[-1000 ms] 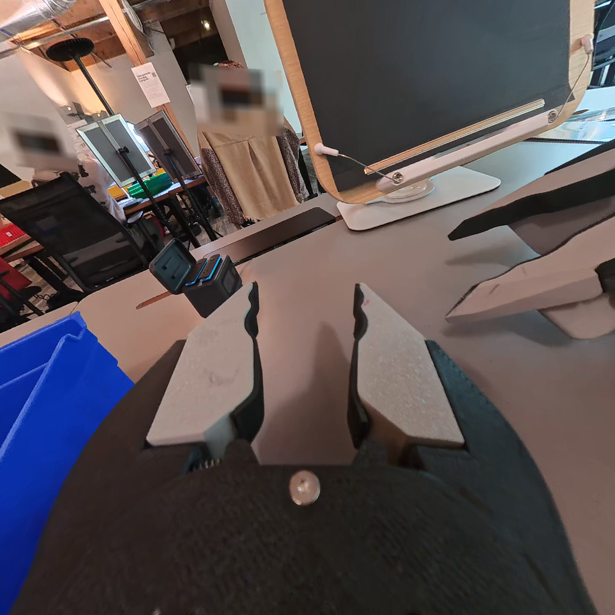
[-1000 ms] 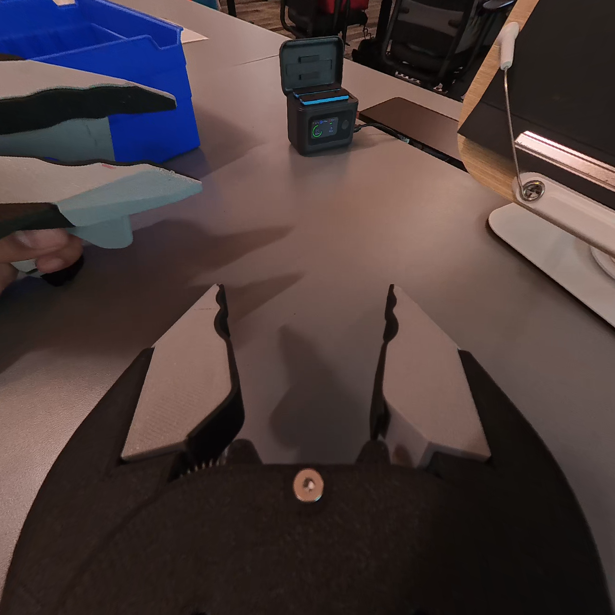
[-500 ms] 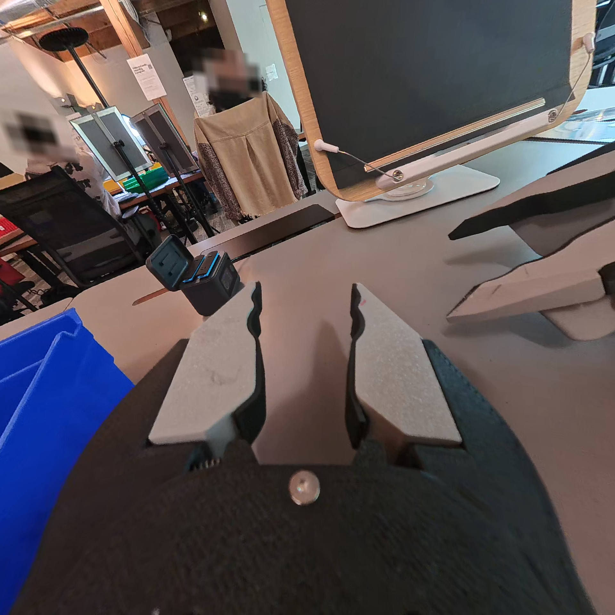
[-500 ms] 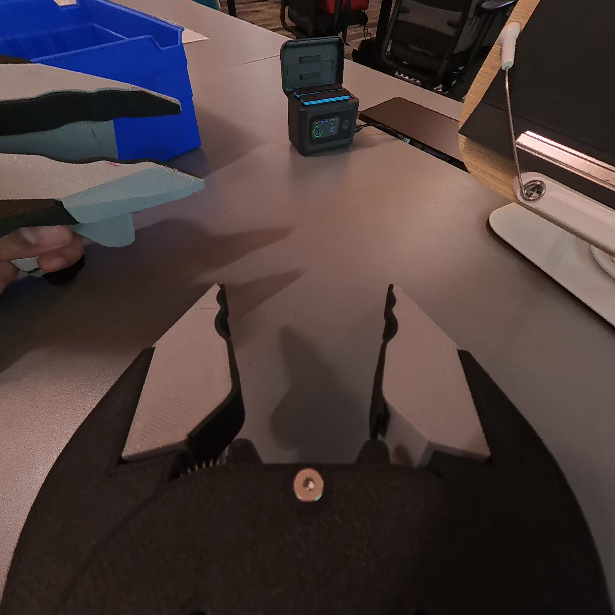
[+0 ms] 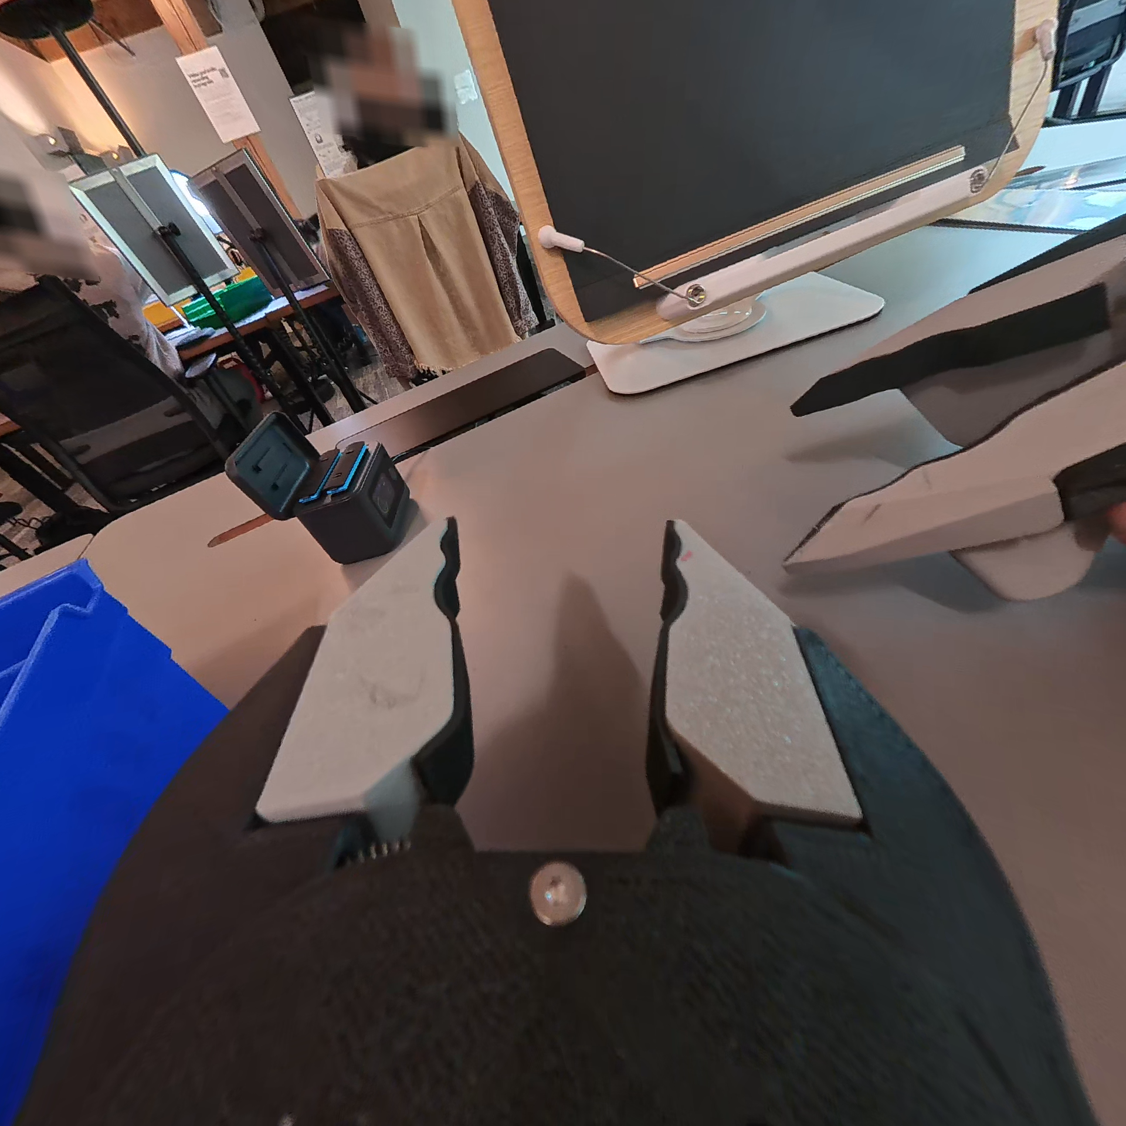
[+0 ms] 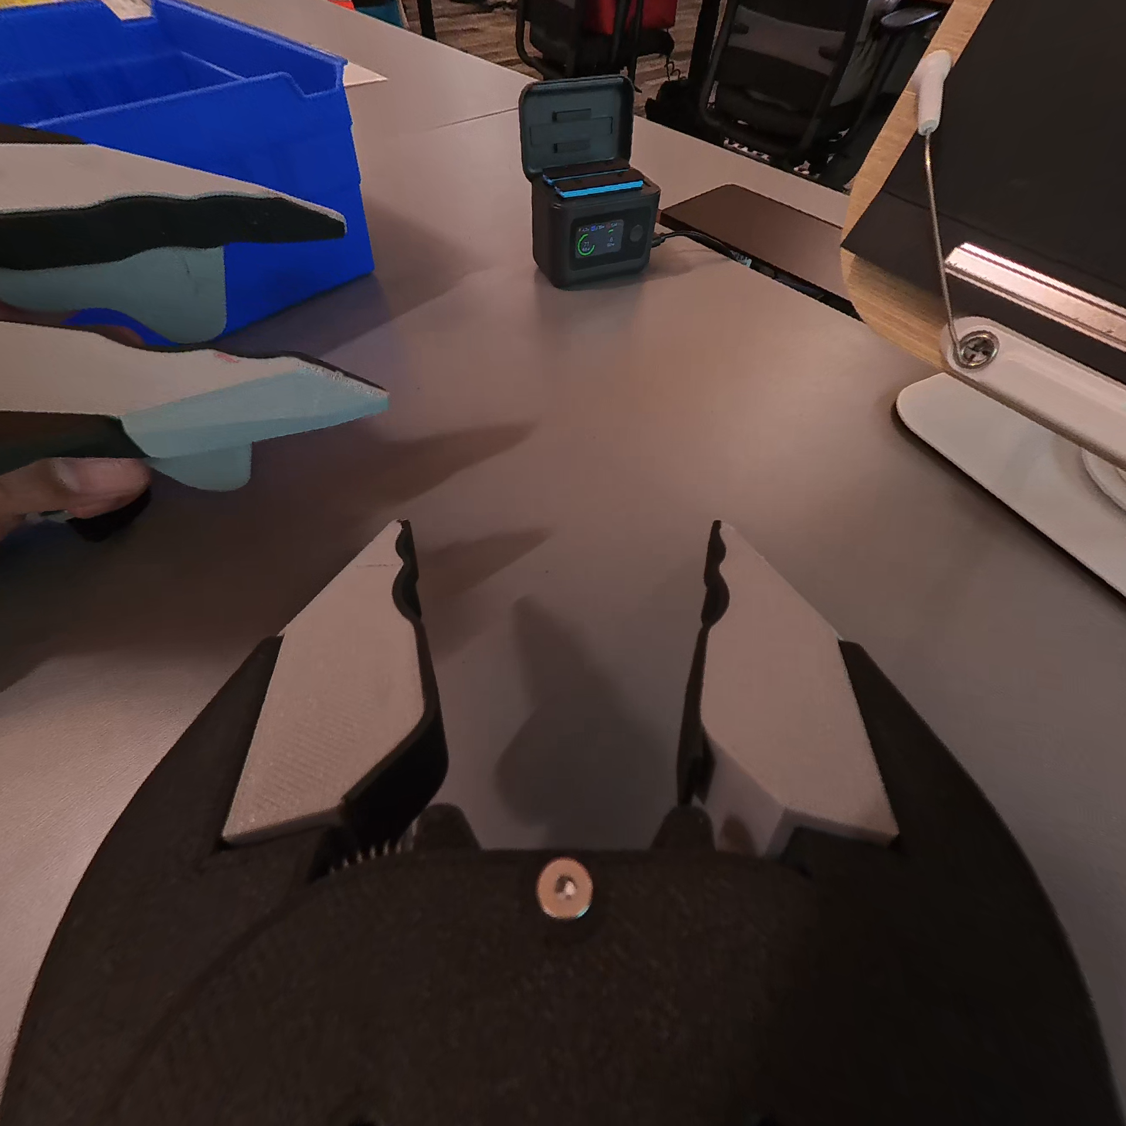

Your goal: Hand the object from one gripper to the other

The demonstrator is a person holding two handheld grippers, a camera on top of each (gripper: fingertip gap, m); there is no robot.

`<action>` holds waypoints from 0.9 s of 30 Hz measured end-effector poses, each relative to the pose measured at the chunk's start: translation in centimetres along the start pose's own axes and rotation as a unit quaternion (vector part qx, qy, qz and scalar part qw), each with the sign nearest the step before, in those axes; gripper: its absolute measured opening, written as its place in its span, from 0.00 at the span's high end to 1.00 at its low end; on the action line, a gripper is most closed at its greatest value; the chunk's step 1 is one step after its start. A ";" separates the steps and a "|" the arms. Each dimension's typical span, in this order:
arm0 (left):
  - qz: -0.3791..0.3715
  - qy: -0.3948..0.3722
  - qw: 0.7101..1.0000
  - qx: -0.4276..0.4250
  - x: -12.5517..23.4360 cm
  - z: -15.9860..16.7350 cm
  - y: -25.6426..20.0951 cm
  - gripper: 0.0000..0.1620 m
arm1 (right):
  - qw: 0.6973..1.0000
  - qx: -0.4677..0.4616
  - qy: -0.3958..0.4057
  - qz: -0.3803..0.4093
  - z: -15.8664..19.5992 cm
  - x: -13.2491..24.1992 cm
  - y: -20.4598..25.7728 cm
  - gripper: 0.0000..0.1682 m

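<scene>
**Both tools empty — handover not yet begun**

Landmark: the dark charger case (image 6: 594,201) standing lid-up on the grey tabletop (image 6: 670,426).

- Left tool (image 5: 557,530): jaws parted, nothing between them, only bare tabletop showing through the gap. It sits on the near side of the case, slightly to the right of it in its own view. Released.
- Right tool (image 6: 557,530): jaws spread wider, also empty. It points roughly straight at the case from well back. Released.
- In the right wrist view the left tool comes in from the left edge, fingers (image 6: 256,402) stacked one above the other, so it is rolled on its side. A hand (image 6: 67,487) grips its handle.
- Blue bin (image 6: 244,122) stands left of the case; a framed board on a white base (image 6: 1005,439) stands right of it.
- The object: I cannot pick out any loose item. Neither tool carries one, and the tabletop near the case is bare. If anything is in the bin, its inside is not visible enough to tell.

Judgement: this is the opening step, before any pickup. The next move calls for finding the object, most likely toward the bin, and closing one tool on it with enough left protruding for the other to take.
</scene>
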State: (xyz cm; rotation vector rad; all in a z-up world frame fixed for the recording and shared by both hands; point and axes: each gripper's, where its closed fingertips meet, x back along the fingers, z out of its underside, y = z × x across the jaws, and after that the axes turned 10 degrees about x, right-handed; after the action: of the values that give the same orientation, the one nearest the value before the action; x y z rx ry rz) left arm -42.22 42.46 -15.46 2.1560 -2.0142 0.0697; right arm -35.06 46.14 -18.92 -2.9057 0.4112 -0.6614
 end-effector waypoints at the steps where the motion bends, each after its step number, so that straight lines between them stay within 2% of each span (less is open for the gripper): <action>1: 0.000 -0.001 1.000 -0.001 0.0 0.0 -0.1 0.61 | 1.000 0.000 0.000 0.000 0.0 0.0 0.0 0.45; 4: -0.005 -0.010 1.000 -0.014 0.3 -0.2 -0.3 0.65 | 1.000 0.001 -0.001 0.000 0.0 0.1 0.1 0.44; 6: 0.005 -0.006 1.000 -0.017 0.5 -0.1 -1.1 0.63 | 1.000 0.001 -0.001 -0.002 0.0 0.1 0.2 0.44; 10: 0.028 0.024 0.998 -0.042 1.4 0.8 -3.3 0.56 | 1.000 0.003 -0.002 -0.004 -0.1 0.1 0.3 0.44; 14: 0.048 0.060 0.996 -0.042 2.9 1.7 -4.7 0.61 | 1.000 0.007 -0.001 -0.008 -0.1 0.1 0.5 0.45; 15: 0.062 0.078 0.994 -0.037 3.4 1.7 -5.0 0.59 | 1.000 0.008 -0.001 -0.008 -0.1 0.1 0.5 0.45; 18: 0.095 0.092 0.991 -0.009 5.8 -0.5 -4.7 0.58 | 1.000 0.013 0.000 -0.008 -0.1 0.1 0.6 0.45; 21: 0.110 0.070 0.991 0.017 8.7 -5.2 -2.8 0.57 | 1.000 0.015 0.004 -0.010 0.0 0.0 0.7 0.45; 24: 0.069 0.067 0.995 0.012 10.8 -9.1 1.9 0.58 | 1.000 0.015 0.005 -0.010 0.1 0.0 0.7 0.46; 27: 0.005 0.095 0.995 0.017 11.7 -10.3 8.7 0.59 | 1.000 0.014 0.005 -0.007 0.0 0.0 0.6 0.46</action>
State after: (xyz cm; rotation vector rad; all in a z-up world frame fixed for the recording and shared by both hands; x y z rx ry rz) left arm -49.03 32.24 -2.52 2.0722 -1.9312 0.3013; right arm -35.16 45.57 -19.07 -2.8832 0.3800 -0.6774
